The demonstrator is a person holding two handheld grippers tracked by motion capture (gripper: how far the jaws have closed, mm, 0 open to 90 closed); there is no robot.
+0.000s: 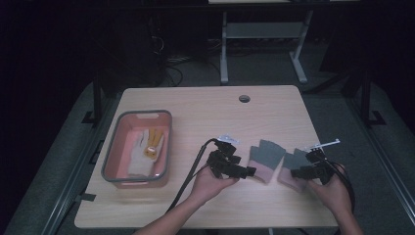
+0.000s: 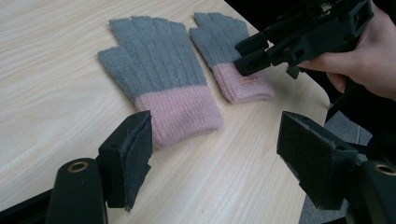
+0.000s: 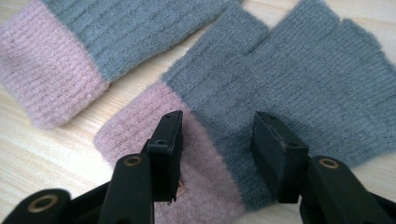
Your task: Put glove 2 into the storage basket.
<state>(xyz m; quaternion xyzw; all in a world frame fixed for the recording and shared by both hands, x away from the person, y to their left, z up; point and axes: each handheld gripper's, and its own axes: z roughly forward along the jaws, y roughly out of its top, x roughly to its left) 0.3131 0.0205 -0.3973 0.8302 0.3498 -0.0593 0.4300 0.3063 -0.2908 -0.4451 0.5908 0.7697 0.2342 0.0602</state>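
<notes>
- Currently, two grey-and-pink gloves lie side by side on the table (image 1: 195, 112).
- Left gripper (image 1: 243, 171): jaws apart, empty, beside left glove (image 2: 159, 79).
- Right gripper (image 3: 217, 140): jaws apart over right glove (image 3: 299, 74), not gripping.

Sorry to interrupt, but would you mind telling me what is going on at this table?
A person holds a claw in each hand over a pair of grey fingerless gloves with pink cuffs lying flat on the wooden table. The right claw hangs open over the right glove, near its cuff. The left claw is open beside the left glove. Neither glove is gripped. Another glove lies in a pink bin.
</notes>
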